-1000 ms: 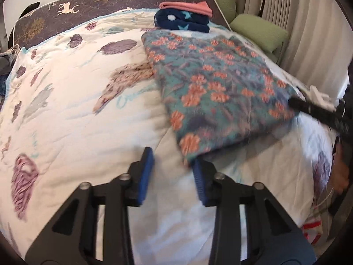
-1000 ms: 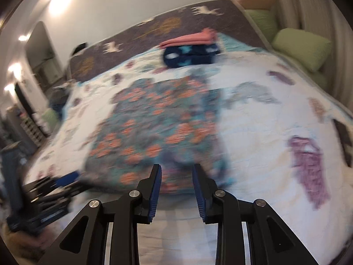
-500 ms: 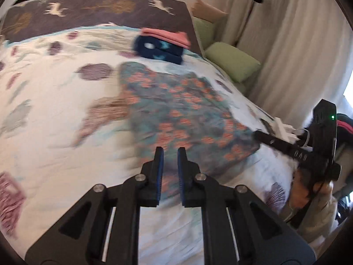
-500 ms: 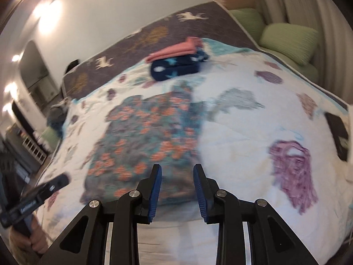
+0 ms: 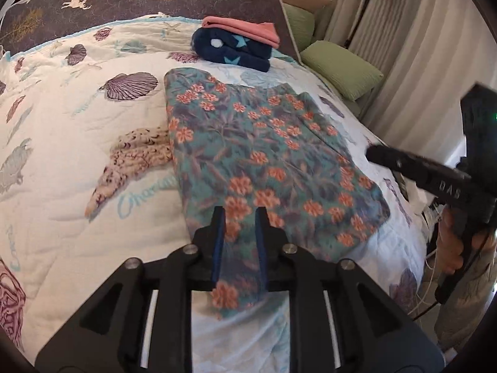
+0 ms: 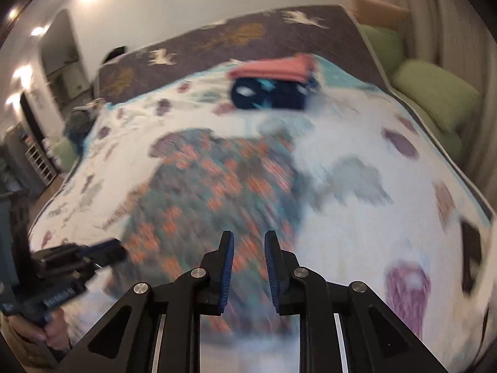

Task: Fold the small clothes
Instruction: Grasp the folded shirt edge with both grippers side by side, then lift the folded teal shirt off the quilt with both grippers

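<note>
- On the bed's white shell-print quilt (image 5: 77, 130) we see the teal garment with orange flowers (image 5: 267, 161) spread flat, its near edge reaching under our left gripper (image 5: 239, 217).
- Our left gripper's blue-padded fingers (image 5: 218, 242) stand apart over that near edge, cloth showing between them, not pinched.
- Our right gripper (image 6: 248, 242) hangs spread above the garment's near right part; this view is blurred.
- Far beyond the garment sits a folded navy star-print piece (image 5: 233, 49) with a folded pink piece (image 5: 245, 28) on top.
</note>
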Tool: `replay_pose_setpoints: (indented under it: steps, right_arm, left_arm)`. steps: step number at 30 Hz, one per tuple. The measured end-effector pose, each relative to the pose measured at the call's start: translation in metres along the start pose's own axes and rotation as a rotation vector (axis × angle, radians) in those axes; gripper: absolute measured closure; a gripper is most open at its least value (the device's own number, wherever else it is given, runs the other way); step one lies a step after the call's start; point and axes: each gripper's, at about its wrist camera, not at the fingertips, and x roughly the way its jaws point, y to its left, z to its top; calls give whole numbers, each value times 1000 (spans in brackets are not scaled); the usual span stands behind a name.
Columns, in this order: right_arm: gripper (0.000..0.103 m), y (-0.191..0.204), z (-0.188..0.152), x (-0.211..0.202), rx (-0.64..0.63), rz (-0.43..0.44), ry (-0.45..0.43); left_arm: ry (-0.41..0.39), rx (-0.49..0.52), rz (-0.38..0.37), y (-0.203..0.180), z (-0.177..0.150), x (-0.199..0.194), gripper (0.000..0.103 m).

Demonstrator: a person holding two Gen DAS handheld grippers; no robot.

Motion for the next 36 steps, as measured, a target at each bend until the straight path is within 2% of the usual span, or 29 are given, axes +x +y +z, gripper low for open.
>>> replay_pose_setpoints:
  steps: [5,6,9,10,12,13,14,15,16,17,19,20,24,28,31,36]
  right_arm:
    - [83,0,30,58,30,78,75]
    - [83,-3,33,68,41,76,90]
    - [84,-27,35,103,84,-38,125]
    - [84,-34,36,107,110,-10,130]
    - [84,-40,35,102,124,22,109]
    - [83,-37,35,97,95,14,99]
    - [82,-34,35,89,69,9,88]
    - [81,-35,35,82,60,16,77]
    - [77,-37,36,75,61,27,66]
    - [73,-42,36,68,70,37,54]
    - [50,-55,36,58,89,54,46]
    - [48,-60,35,57,90,61,56]
    - [47,-72,29,65,102,90,137]
    - [46,-86,25,87,168,196,193]
    - [45,-92,28,99,186,261,196]
    - [44,-96,39,116,197,331,191]
  left_arm:
    - [14,9,4,3,13,16,80]
    - [30,5,3,5,14,22,79]
    - [55,-1,-9,11,10,33,79]
    - [49,5,-8,10,10,31,79]
    - [28,25,-10,8,15,22,79]
    - [4,41,-10,8,19,17,75]
    - [-14,51,-6,8,22,13,69]
    - [-37,58,7,10,27,9,55]
    - [-54,52,27,15,32,7,49]
    - [-68,38,50,23,36,4,49]
    - [-58,7,53,35,42,6,48]
    - [-42,-22,45,44,45,9,48]
    - [6,-46,1,55,52,25,48]
    - [66,-44,-17,56,56,48,48]
    - [95,-48,-31,58,57,62,45]
    - [95,-59,-68,63,61,74,41]
